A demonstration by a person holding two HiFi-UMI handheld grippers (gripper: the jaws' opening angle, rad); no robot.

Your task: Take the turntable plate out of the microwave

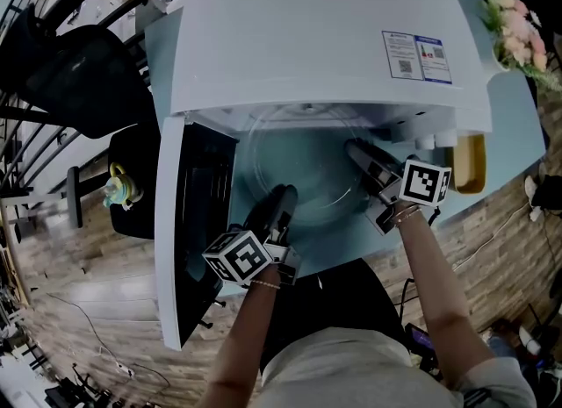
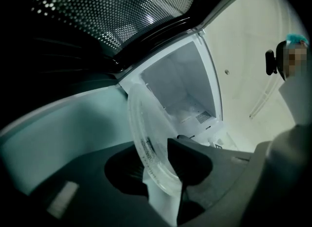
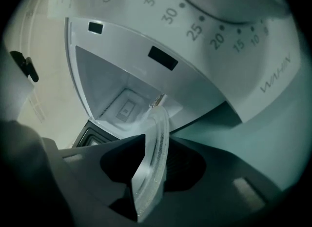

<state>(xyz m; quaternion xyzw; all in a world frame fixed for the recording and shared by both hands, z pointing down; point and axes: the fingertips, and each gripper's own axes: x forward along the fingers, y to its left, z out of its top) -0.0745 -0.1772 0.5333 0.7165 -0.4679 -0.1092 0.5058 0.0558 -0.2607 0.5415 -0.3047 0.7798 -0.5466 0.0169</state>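
The clear glass turntable plate [image 1: 303, 168] hangs level just outside the white microwave [image 1: 307, 29], over the teal table [image 1: 338, 239]. My left gripper [image 1: 283, 197] is shut on its near left rim and my right gripper [image 1: 356, 150] is shut on its right rim. In the left gripper view the plate's rim [image 2: 148, 148] stands edge-on between the dark jaws of the left gripper [image 2: 158, 170], with the empty cavity [image 2: 183, 89] beyond. In the right gripper view the plate's rim [image 3: 155, 148] is pinched in the right gripper [image 3: 151, 170], below the timer dial [image 3: 219, 6].
The microwave door [image 1: 189, 222] swings open to the left, close beside my left arm. A yellow jar [image 1: 470, 162] stands right of the microwave, with flowers [image 1: 518, 20] behind it. A black chair [image 1: 79, 73] and a stool with a small teapot [image 1: 118, 187] stand at left.
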